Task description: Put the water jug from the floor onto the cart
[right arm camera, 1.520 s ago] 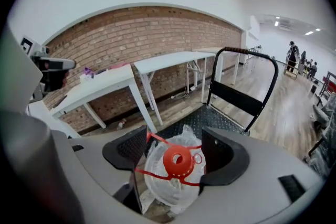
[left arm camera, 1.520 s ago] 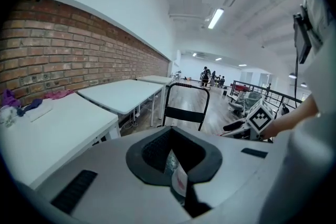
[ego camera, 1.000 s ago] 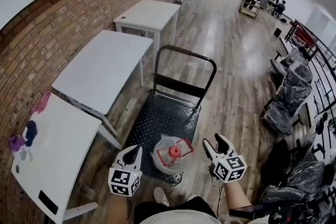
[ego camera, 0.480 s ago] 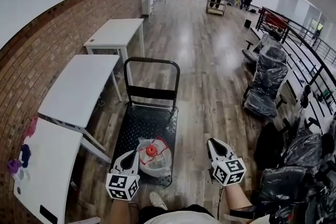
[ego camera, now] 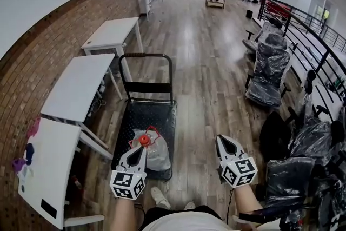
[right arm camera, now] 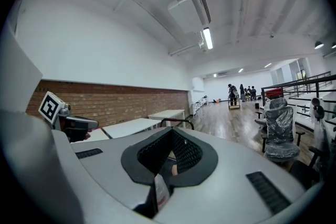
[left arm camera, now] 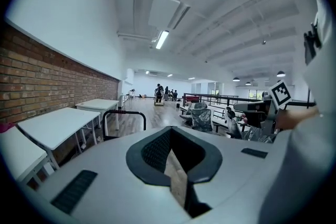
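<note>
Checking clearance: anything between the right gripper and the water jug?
Head view: only bare wood floor and the cart edge between right gripper and water jug.

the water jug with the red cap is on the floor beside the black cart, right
No. The water jug with the red cap is on the black cart, at its near end, not on the floor beside it. The head view shows this.
</note>
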### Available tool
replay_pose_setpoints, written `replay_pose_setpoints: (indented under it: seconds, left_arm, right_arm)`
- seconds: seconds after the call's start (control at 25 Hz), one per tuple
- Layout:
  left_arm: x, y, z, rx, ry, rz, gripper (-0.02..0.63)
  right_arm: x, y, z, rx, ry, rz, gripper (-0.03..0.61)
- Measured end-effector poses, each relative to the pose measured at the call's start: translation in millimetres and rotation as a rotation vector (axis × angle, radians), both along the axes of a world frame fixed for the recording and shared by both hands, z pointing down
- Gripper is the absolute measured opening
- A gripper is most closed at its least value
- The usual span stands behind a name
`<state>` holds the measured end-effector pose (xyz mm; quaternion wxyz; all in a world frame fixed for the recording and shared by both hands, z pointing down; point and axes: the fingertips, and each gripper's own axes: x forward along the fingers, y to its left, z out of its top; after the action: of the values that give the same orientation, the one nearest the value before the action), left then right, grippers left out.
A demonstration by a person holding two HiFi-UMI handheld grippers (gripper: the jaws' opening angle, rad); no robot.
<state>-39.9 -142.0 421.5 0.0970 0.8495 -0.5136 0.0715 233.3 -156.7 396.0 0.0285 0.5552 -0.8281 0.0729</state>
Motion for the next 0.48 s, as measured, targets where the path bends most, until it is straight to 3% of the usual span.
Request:
replay_pose_setpoints:
  seconds: [0.48]
  left_arm:
    - [34,23,-34,0.06,-0.014,0.059,-0.002]
  right_arm:
    - [22,36,-12,0.013,0.017,0.023,0.003]
